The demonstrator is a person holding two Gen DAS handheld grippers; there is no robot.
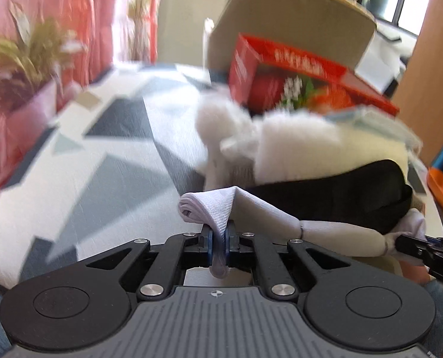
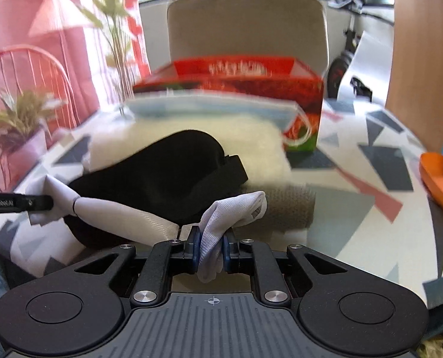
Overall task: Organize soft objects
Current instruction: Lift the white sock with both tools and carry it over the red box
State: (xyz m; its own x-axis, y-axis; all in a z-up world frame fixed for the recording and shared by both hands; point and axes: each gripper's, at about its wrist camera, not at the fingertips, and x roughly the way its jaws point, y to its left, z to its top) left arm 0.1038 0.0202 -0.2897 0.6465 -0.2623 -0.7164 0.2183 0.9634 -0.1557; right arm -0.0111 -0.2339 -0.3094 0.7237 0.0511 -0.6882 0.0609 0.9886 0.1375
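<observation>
A long white sock (image 1: 325,229) hangs stretched between my two grippers, just above the table. My left gripper (image 1: 220,238) is shut on one bunched end of it. The right gripper (image 2: 211,247) is shut on the other end of the sock (image 2: 117,211). Each wrist view shows the other tool at its edge: the right gripper (image 1: 400,243) and the left gripper (image 2: 50,201). Right behind the sock lies a black eye mask (image 2: 167,173) on a white fluffy cloth (image 2: 236,137). Light blue face masks (image 2: 215,107) rest on the cloth's far side.
A red box (image 2: 236,80) stands behind the soft pile, with a beige chair back (image 2: 245,26) beyond it. An orange bowl (image 2: 439,176) sits at the table's right edge and a potted plant (image 1: 21,68) at its left. The tablecloth (image 1: 102,149) has grey and white shapes.
</observation>
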